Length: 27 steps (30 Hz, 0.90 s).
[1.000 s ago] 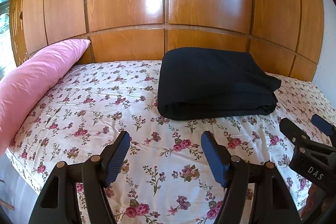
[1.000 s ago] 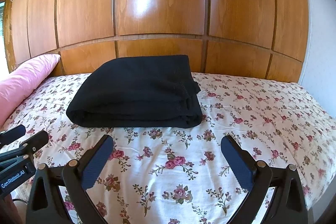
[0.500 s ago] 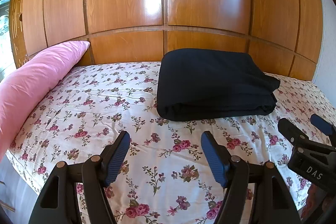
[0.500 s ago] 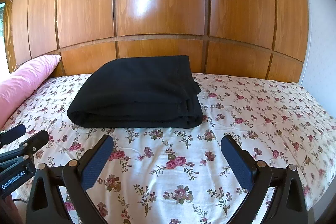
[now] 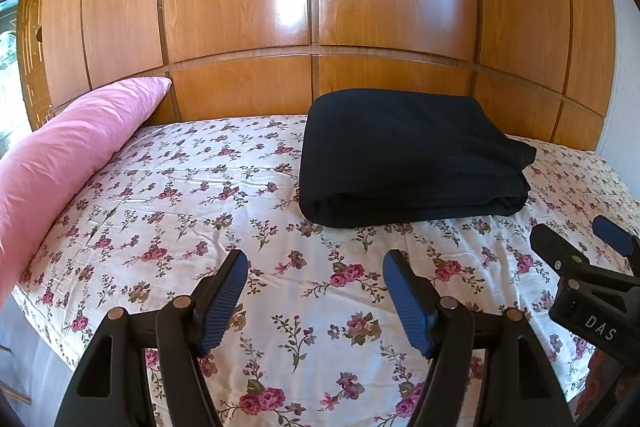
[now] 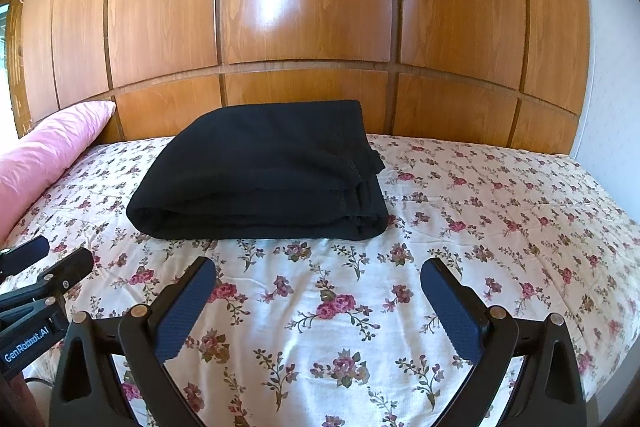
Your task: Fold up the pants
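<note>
Black pants sit folded mid-frame on bed, unchanged; left tool and right tool stay spread, empty; folding looks finished.

Left hand-held gripper spread wide, right hand-held gripper likewise (both empty)

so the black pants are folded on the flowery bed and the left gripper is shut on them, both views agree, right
Not quite. The black pants do lie folded on the flowery bed, but the left gripper is open and holds nothing; its fingers are apart, short of the pants. The left wrist view shows it.
</note>
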Available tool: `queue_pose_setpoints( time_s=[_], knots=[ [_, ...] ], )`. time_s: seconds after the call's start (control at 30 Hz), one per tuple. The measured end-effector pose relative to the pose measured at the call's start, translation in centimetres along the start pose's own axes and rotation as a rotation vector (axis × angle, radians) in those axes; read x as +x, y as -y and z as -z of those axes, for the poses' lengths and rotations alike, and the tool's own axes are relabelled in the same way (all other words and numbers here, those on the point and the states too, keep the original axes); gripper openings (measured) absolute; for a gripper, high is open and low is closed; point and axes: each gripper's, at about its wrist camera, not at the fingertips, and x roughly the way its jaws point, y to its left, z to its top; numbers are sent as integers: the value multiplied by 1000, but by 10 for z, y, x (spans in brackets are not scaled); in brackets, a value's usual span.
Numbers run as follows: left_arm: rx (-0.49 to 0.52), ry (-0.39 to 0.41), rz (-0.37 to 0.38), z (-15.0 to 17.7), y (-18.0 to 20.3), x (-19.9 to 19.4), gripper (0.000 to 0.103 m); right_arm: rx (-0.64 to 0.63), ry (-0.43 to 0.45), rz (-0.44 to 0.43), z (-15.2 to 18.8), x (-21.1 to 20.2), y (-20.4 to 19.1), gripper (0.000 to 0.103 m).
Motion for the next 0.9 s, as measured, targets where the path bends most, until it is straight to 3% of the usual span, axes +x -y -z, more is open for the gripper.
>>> queue_pose_setpoints(
  time_s=[0.4, 0.73, 0.9],
  knots=[
    [34, -61, 17, 9, 5, 16, 71, -5, -53, -1, 8, 16, 2, 103],
    [53, -183, 71, 7, 17, 63, 71, -62, -145, -2, 12, 66, 0, 103],
    [42, -204, 33, 0, 19, 86, 71, -75, -184, -6, 6, 87, -2, 103]
  ],
)
